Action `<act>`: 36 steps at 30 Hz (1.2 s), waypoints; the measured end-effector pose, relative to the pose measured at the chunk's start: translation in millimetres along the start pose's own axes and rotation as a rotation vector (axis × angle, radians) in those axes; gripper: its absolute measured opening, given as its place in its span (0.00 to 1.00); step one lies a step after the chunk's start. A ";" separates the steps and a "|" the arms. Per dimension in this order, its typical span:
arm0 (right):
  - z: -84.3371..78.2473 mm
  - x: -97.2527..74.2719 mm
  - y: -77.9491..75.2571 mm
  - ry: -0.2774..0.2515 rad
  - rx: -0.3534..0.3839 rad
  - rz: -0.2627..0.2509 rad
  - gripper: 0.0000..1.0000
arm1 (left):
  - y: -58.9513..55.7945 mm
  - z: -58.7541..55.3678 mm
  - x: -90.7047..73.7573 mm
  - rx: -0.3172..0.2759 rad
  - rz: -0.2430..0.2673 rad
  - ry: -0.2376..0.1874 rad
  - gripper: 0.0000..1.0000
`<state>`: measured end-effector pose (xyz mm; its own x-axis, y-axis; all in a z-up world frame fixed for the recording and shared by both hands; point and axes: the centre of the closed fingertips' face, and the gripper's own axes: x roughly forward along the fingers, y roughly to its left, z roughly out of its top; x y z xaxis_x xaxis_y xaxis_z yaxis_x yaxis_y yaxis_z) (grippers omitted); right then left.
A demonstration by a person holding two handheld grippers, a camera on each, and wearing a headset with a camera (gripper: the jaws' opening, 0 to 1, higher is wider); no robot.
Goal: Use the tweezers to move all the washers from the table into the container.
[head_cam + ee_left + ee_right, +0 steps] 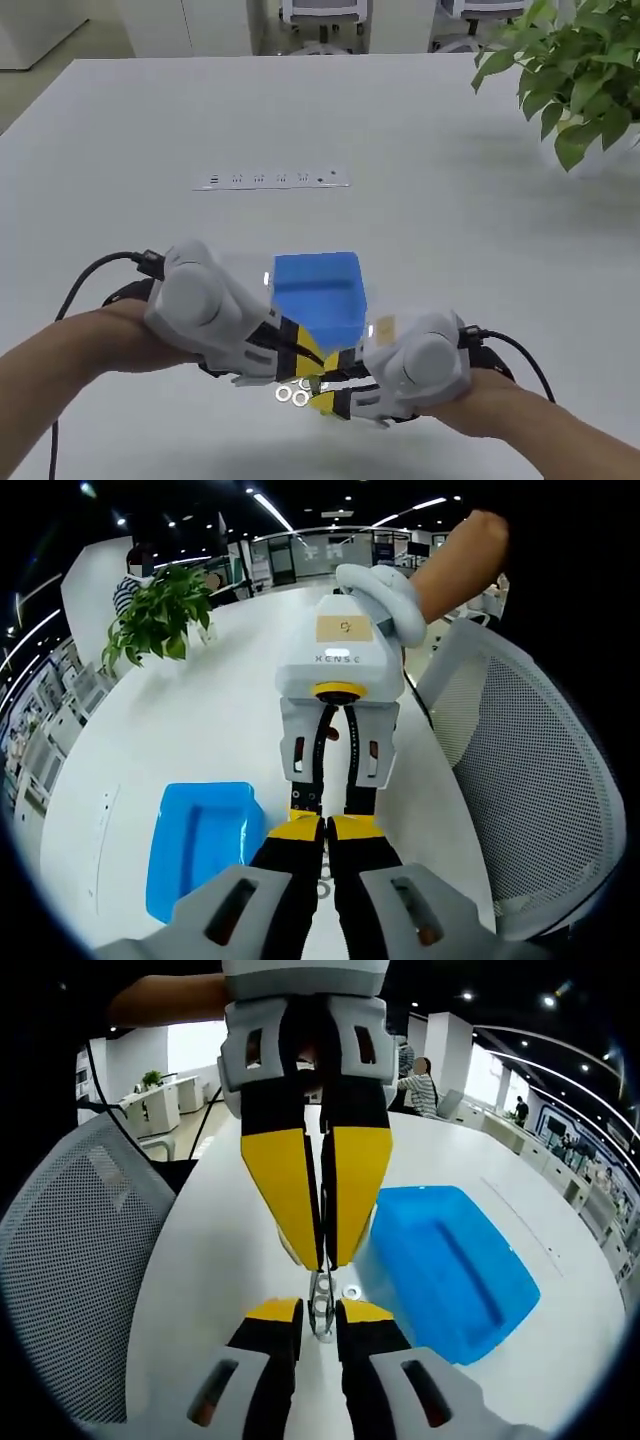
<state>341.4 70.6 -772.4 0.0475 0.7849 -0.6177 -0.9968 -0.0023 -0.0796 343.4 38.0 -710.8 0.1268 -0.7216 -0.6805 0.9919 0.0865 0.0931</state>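
White table in an open office, plant at its far right, blue container near the front edge. Left gripper and right gripper meet tip to tip just beside it, low over the washers, each with jaws pressed onto the tweezers between them

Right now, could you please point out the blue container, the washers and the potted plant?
blue container (320,312): head view, on its blue wall.
washers (286,394): head view, on the leftmost ring of the cluster.
potted plant (575,70): head view, on its leaves.
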 end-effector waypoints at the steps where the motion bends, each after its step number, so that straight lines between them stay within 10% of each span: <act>1: -0.1 0.1 0.0 0.001 0.000 0.000 0.15 | 0.0 0.3 0.4 0.001 -0.001 0.000 0.06; 36: -1.9 -2.0 -0.9 -0.004 0.065 0.000 0.10 | 1.9 0.8 -13.5 -0.051 0.044 -0.021 0.14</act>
<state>342.4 67.9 -772.6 0.0472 0.7873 -0.6148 -0.9989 0.0377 -0.0284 343.6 47.4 -700.9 0.1706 -0.7304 -0.6613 0.9845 0.1532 0.0848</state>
